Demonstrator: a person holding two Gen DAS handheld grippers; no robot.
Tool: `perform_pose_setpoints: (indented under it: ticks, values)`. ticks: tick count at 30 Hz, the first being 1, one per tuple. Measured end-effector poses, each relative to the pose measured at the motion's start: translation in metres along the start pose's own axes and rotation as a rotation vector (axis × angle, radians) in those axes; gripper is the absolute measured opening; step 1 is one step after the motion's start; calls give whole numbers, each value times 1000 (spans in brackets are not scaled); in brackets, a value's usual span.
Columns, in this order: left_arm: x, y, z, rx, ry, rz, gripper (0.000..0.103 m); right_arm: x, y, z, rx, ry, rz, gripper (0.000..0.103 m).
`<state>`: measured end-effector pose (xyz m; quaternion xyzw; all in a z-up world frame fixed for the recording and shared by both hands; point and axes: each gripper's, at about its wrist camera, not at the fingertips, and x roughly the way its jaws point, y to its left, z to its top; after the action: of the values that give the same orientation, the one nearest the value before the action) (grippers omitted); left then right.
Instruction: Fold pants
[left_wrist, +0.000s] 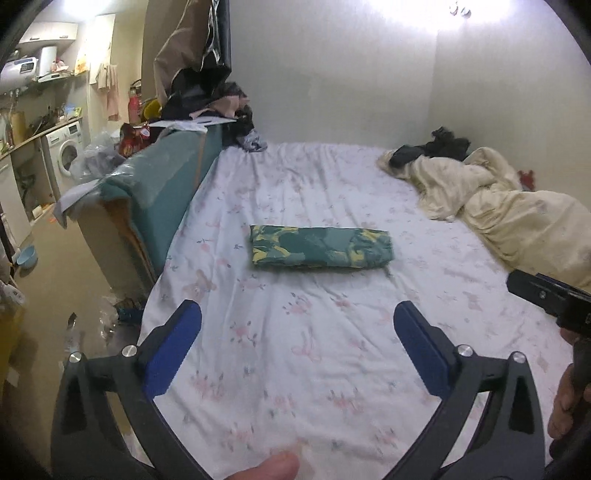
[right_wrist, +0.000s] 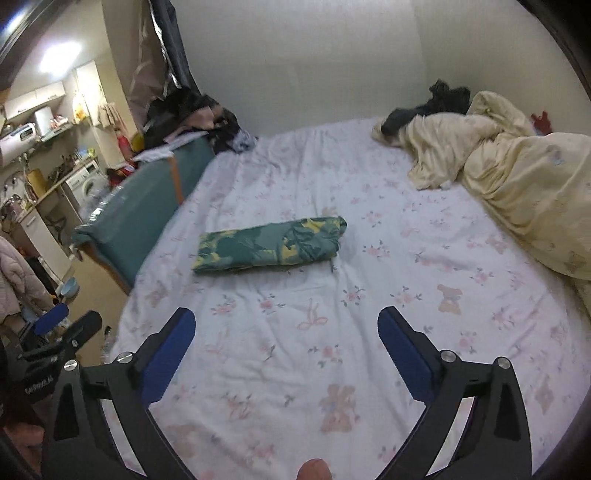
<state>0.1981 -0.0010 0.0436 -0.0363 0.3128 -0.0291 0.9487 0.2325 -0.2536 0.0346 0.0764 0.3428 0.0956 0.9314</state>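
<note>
The pants (left_wrist: 320, 248) are green with yellow and grey leaf print. They lie folded into a compact rectangle in the middle of the bed sheet (left_wrist: 295, 362). They also show in the right wrist view (right_wrist: 271, 245). My left gripper (left_wrist: 297, 328) is open and empty, held above the sheet in front of the pants. My right gripper (right_wrist: 286, 332) is open and empty too, also in front of the pants and apart from them. Part of the right gripper (left_wrist: 550, 301) shows at the right edge of the left wrist view.
A cream duvet (left_wrist: 498, 210) is bunched along the bed's right side, with dark clothes (left_wrist: 439, 147) at the far corner. A teal padded board (left_wrist: 159, 184) leans at the bed's left edge, clothes piled behind it. Beyond lie a cluttered floor and a washing machine (left_wrist: 66, 155).
</note>
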Motion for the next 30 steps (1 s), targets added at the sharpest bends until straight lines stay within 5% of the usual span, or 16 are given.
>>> perform_pose_setpoints:
  ticks: [9,15,30]
  values:
    - [-121,0,-46,6,-104,27,103,-102,29,-58,-2,-67,31,103]
    - [-161,12,-77,-61,-81,1,103,-146,42,-102,-15,-106,-8,103]
    - [-159,-6,-149,16,-20,40,103,-163,34,-193,-59,-143,-32,103]
